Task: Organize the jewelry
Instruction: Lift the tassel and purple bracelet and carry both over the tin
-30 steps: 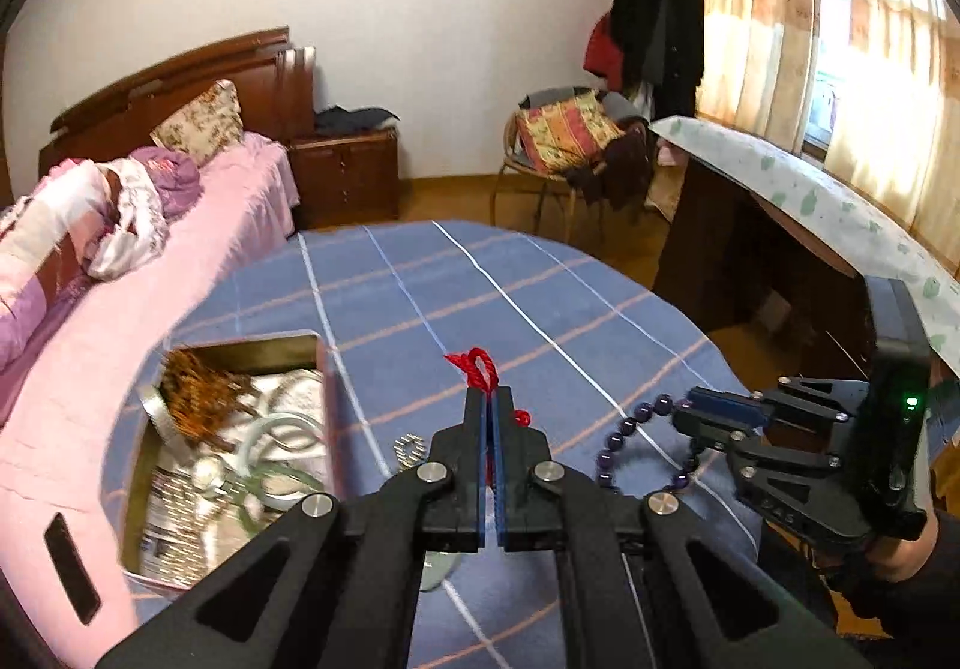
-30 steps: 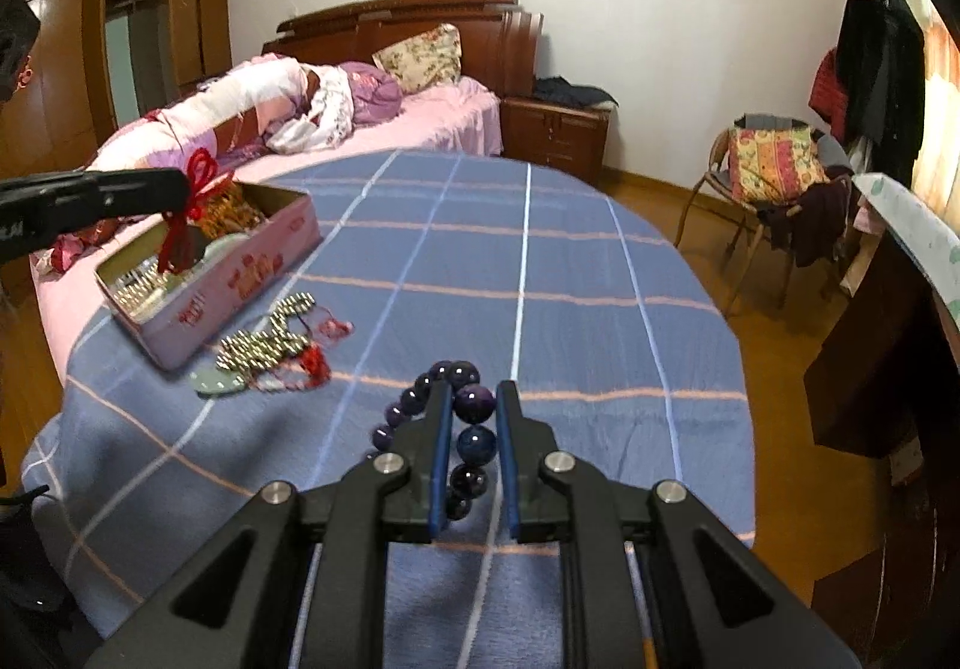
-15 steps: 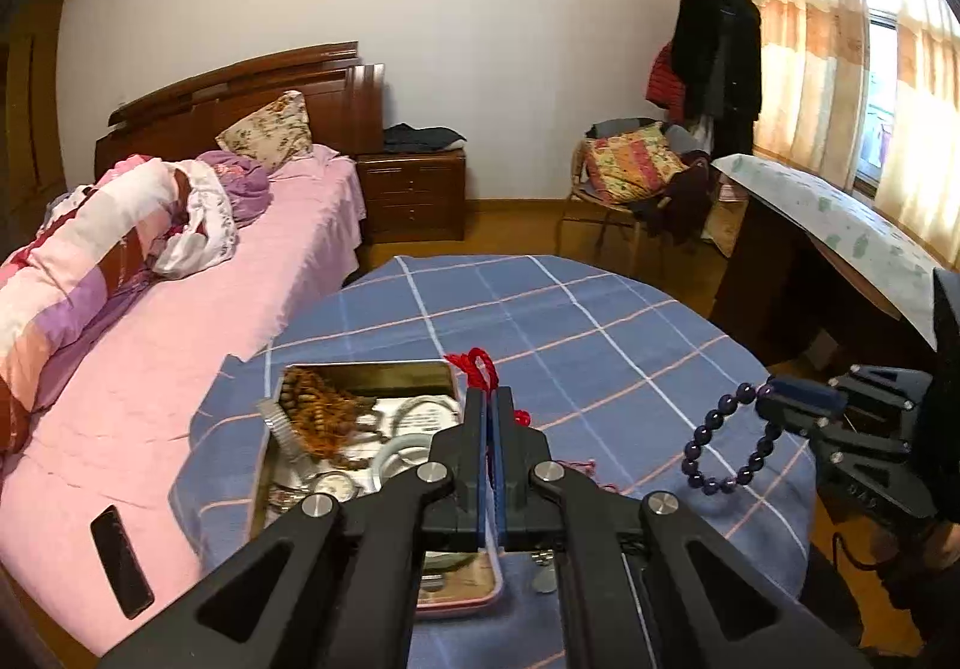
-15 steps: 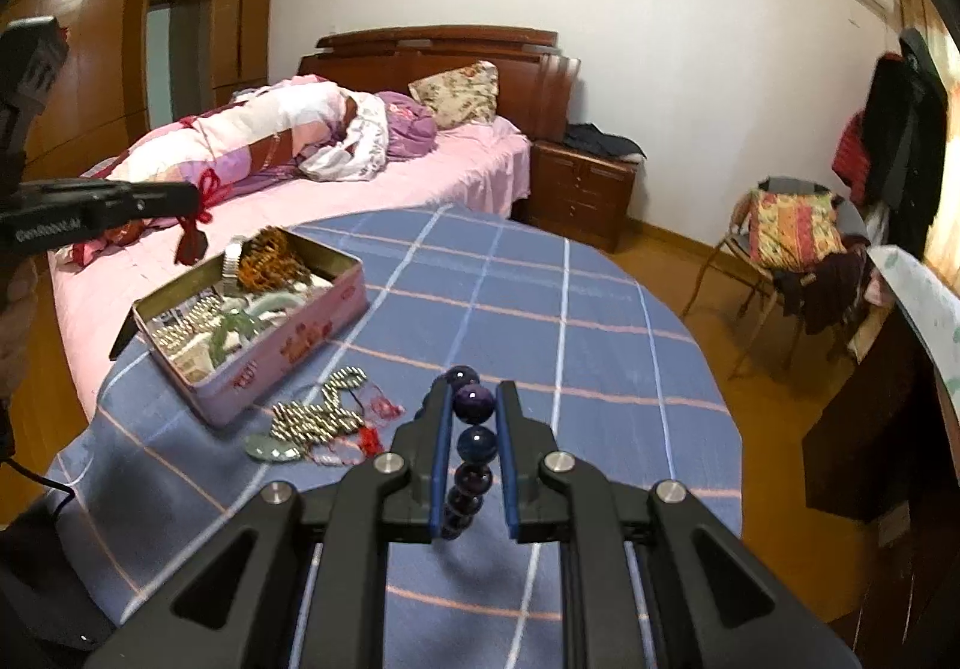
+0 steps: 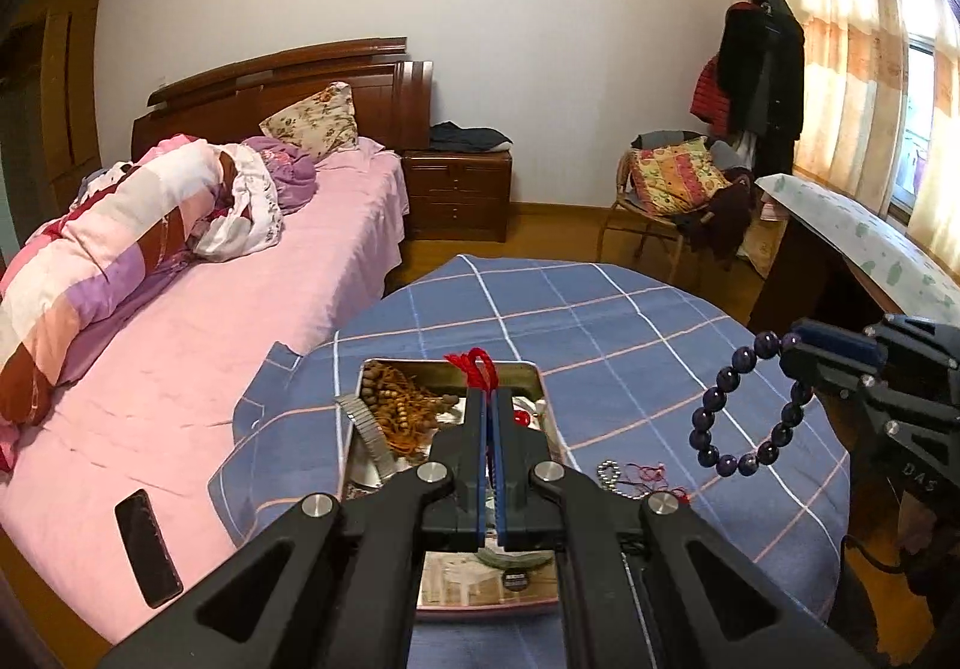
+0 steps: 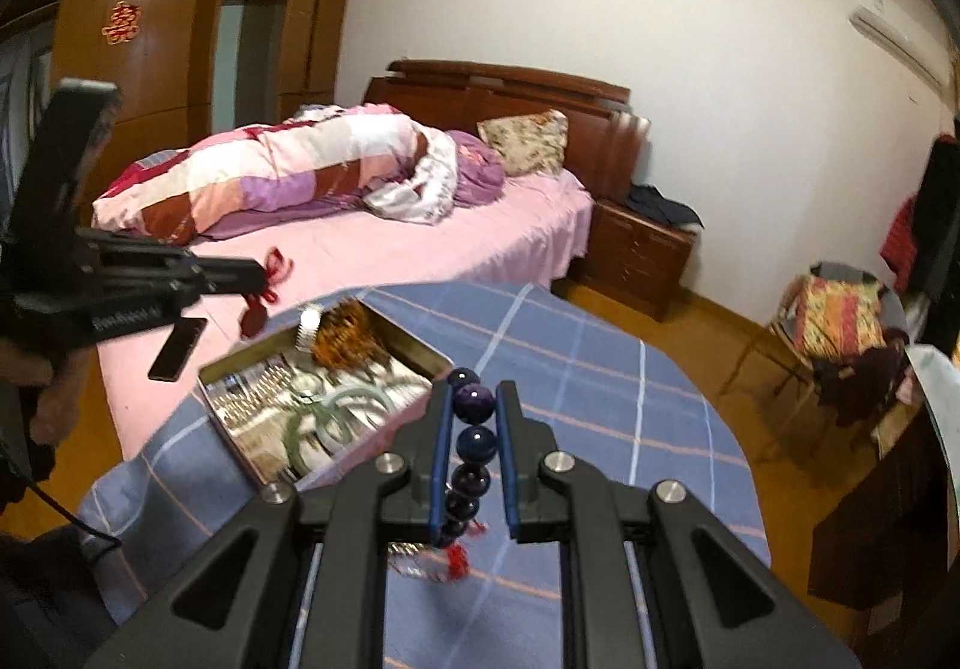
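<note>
Holding item 1: left gripper [image 5: 491,399], fingers [image 5: 477,417] pressed fully together on a red knotted cord [image 5: 477,366], w/ loop sticking up past the tips and a red tassel end hanging below, seen from right wrist view at [image 6: 264,303]. Gripper sits over the open rectangular metal tin w/ pink outer sides [image 5: 354,429].

Item 2: right gripper [image 6: 474,411], fingers [image 6: 443,441] nearly shut, clamped on a dark purple round-bead bracelet [image 6: 474,402]. In left wrist view the bracelet [image 5: 729,423] hangs as a loop from the tips, in the air above the table, well to the right of the tin.

Item 3: tin contents, mixed. Tangle of brown wooden beads [image 5: 399,408] at far end; silver metal stretch watch band [image 5: 369,432] by the left wall; pale green jade bangle [image 6: 336,411]; silver chains and other pieces too jumbled to sort by eye.

Item 4: loose on the blue plaid tablecloth [image 5: 600,321], just right of the tin: small silver bead chain [image 5: 612,474] tangled w/ thin red thread [image 5: 651,474].

Surroundings: round table stands beside a bed w/ pink sheet [image 5: 240,309]; black smartphone [image 5: 147,546] lies on the sheet near the bed edge.
</note>
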A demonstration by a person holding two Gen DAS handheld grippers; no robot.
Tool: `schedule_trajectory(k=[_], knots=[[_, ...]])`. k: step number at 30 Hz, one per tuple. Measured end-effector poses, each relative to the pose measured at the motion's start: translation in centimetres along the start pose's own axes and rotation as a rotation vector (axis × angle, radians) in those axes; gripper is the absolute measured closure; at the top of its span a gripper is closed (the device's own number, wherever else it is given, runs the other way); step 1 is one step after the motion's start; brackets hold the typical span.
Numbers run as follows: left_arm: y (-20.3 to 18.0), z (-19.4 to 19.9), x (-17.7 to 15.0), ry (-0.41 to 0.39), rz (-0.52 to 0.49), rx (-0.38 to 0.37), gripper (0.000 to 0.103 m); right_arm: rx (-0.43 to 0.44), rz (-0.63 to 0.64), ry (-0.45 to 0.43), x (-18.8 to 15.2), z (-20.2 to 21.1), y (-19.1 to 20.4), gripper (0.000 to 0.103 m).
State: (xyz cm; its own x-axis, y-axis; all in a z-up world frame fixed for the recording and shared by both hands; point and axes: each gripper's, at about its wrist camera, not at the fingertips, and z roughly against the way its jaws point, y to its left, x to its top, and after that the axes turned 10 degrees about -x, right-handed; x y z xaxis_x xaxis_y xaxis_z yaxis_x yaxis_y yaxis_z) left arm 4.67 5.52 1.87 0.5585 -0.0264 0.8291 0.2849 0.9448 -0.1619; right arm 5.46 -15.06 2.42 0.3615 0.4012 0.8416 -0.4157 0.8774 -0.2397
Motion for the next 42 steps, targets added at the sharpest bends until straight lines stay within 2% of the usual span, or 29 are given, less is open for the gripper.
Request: schedule_trajectory(k=[17,31,42], knots=[[3.4,-1.0,-1.0,0.044,0.076,0.030,0.103,0.141,0.061,-0.022,2.8,-2.3,5.8,0.086],[4.2,-2.9,-3.1,0.100,0.087,0.063,0.103,0.221,0.096,0.062,1.1,-5.7,9.9,0.086],[4.8,-4.5,-4.5,0.155,0.093,0.061,0.103,0.229,0.073,0.133,0.0,-7.8,10.3,0.086]])
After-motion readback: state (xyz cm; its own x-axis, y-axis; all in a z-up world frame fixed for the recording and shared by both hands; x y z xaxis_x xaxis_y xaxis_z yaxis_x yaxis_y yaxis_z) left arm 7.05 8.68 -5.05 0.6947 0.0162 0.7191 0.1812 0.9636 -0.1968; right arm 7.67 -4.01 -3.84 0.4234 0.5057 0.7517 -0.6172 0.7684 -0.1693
